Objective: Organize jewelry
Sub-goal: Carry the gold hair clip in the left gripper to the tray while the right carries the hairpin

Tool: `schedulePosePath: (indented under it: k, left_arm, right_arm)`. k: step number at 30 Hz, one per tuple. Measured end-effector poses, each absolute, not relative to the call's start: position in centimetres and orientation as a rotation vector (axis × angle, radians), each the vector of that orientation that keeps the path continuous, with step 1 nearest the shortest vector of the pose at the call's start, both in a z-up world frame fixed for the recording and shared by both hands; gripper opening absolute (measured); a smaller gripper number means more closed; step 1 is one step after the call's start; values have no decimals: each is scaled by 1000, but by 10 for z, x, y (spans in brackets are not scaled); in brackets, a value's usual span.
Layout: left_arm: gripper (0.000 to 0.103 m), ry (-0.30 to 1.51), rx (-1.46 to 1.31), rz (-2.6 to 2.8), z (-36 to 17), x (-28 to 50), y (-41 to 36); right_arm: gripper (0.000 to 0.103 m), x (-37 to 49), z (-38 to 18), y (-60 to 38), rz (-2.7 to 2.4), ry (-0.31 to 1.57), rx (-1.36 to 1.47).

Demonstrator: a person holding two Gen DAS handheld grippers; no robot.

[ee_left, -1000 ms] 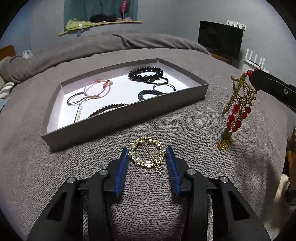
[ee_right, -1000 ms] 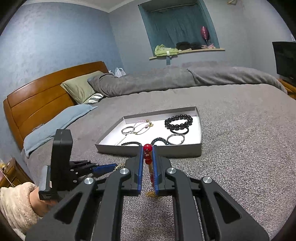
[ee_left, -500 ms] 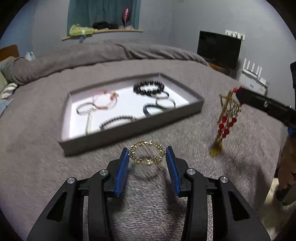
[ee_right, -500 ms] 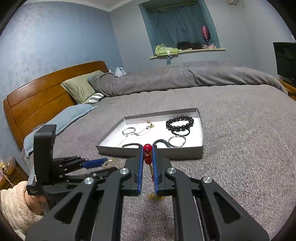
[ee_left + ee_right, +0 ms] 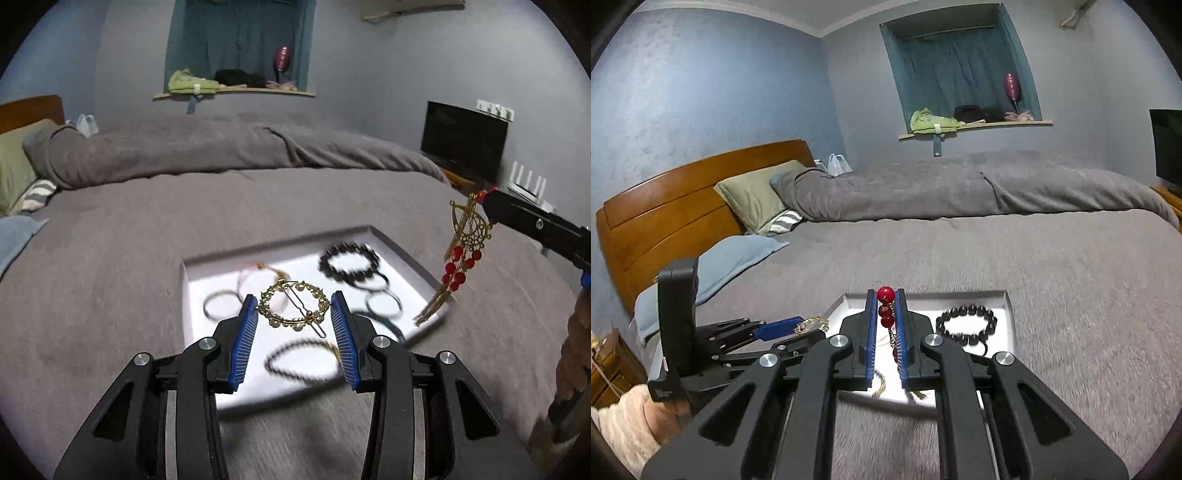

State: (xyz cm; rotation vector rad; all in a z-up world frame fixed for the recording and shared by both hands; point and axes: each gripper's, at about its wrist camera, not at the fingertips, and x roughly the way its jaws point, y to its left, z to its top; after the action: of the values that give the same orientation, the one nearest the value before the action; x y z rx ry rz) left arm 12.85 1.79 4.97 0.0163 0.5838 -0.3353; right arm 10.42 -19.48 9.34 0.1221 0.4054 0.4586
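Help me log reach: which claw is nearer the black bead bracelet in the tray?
Right. The right claw, gripping the red-bead ornament, hangs beside the black bead bracelet; the left claw, holding the gold ring clip, is farther left.

The left gripper (image 5: 293,314), black-framed with blue ribbed pads, is held level and clamped on a round gold hair clip (image 5: 293,309) at its rim. The right gripper (image 5: 886,328) is pinched almost shut on a gold hairpin with red beads (image 5: 886,312), held upright.
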Motion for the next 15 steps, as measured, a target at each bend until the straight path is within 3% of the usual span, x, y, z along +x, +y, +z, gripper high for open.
schedulePosePath:
  k: [15]
  left_arm:
    - [42, 772, 59, -327, 9, 198, -9]
  right_arm:
    - [9, 199, 54, -171, 439, 505, 160]
